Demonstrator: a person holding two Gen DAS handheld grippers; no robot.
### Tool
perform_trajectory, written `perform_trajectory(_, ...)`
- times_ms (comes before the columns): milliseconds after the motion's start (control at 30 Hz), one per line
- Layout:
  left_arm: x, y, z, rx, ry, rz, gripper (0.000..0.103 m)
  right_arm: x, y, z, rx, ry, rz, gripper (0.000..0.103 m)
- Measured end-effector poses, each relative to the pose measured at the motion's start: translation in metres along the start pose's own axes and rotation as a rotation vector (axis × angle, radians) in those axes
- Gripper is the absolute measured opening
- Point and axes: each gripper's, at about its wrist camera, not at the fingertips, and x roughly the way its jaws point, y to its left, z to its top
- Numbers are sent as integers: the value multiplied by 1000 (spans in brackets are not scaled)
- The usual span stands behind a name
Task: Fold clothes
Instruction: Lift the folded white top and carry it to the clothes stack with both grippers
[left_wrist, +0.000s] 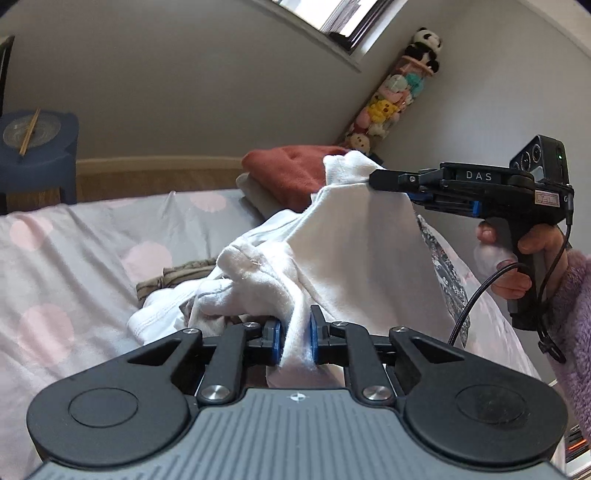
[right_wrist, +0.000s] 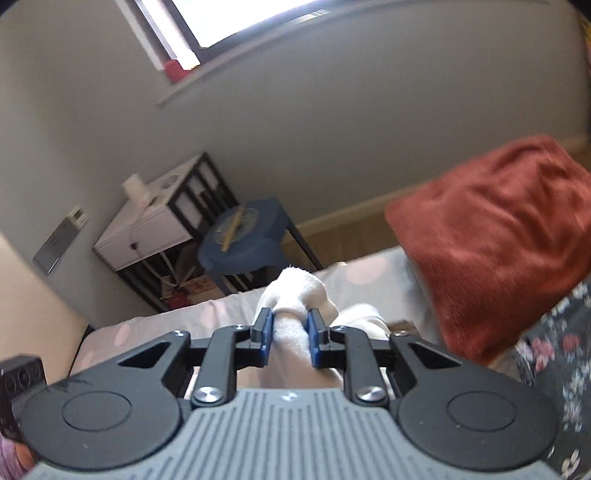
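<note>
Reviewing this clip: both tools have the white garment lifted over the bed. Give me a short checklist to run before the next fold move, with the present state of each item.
1. Left tool pinching the white garment: ok, cloth sits between its pads.
2. Right tool pinching the garment: ok, fabric bunched between its pads.
3. Garment spread flat between the two grips: not ok, one span hangs taut but the rest is bunched.
4. Garment free of other laundry: cannot tell, it drapes over an olive item.
5. Landing space on the dotted bedsheet: ok, bare to the left.
6. Folded rust-red stack out of the way: ok, behind the garment.
</note>
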Motion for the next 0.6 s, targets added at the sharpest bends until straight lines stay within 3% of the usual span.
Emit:
perform_trajectory(67, -4, -5, -2, 51, -25, 11, 12, 0, 8, 1, -77, -15, -13, 22)
perform_trajectory(267, 17, 7, 1, 20, -1, 65, 12, 31, 4, -9, -177, -4, -183, 19)
perform_trajectory(600, 49, 23, 0, 26, 114, 187, 13, 86, -15, -26, -111, 55, -352, 18)
